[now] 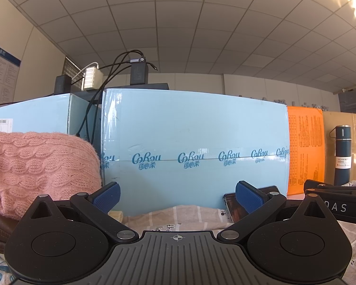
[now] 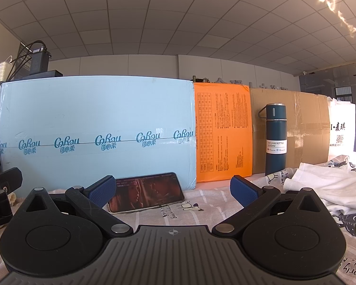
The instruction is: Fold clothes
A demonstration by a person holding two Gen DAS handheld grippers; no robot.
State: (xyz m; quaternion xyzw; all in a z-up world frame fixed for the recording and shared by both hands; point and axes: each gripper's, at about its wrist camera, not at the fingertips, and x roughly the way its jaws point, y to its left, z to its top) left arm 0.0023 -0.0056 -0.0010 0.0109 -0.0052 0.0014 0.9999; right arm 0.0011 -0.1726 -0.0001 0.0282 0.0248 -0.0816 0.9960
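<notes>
Left gripper (image 1: 177, 198) had its fingers spread wide, nothing between them. Right gripper (image 2: 172, 190) the same: wide, empty. Both sat low over the surface (image 2: 208, 201), which was covered by a striped printed cloth; the bare top was hidden, so material couldn't be told.

Clothes: pink cable-knit sweater (image 1: 35, 166) piled at far left in the left view, its left and lower parts cut off by the frame and the gripper body. White garment (image 2: 332, 185) crumpled at right in the right view, running out of frame. Printed fabric under it was hard to separate from the cloth.

Phone (image 2: 147, 192) leaned against the light-blue carton (image 2: 94, 123), screen lit, partly behind the right gripper's left finger; in the left view only a sliver showed.

Back edge was walled: blue carton, orange box (image 2: 223, 133), brown cardboard box (image 2: 296, 128), white bag (image 2: 342, 128) cut off at right. Vacuum bottle (image 2: 275, 140) stood upright in front of the cardboard, near the white garment. Open room: strip ahead of the right gripper between phone and garment. A second blue carton (image 1: 30, 116) sat behind the sweater.
</notes>
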